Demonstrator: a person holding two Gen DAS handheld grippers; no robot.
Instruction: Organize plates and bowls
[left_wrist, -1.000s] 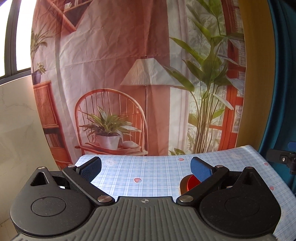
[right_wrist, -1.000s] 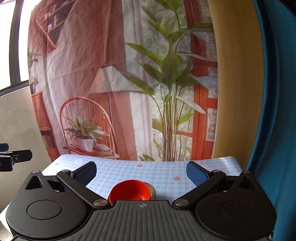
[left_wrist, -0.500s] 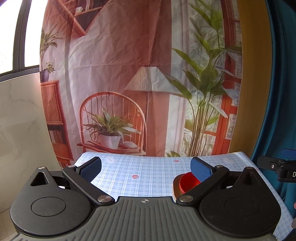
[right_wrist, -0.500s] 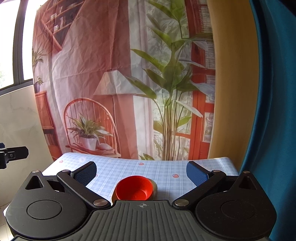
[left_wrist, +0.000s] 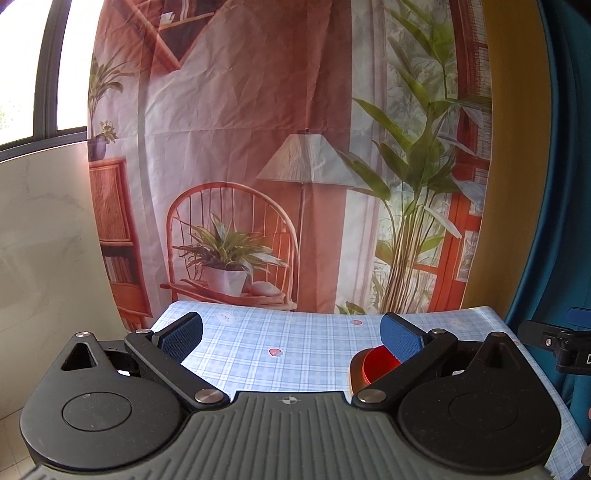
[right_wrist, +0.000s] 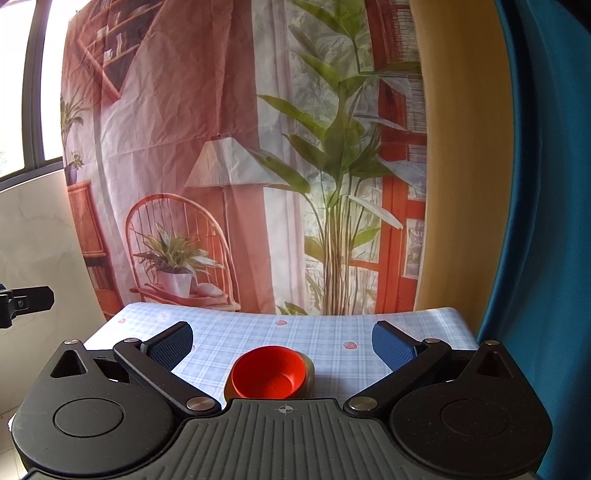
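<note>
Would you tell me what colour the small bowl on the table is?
The bowl is red-orange, clearest in the right wrist view.

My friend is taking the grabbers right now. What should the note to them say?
Left gripper: open, holding nothing, above the near part of the table.
Right gripper: open, holding nothing, pointed at the dishes.
Things: a red bowl sits inside a brownish dish on the checked tablecloth. From the left wrist view they are partly hidden behind the left gripper's right finger.
Done: those two look nested already.
Left: no other plates or bowls are in view, so look around the table before picking anything up.
</note>
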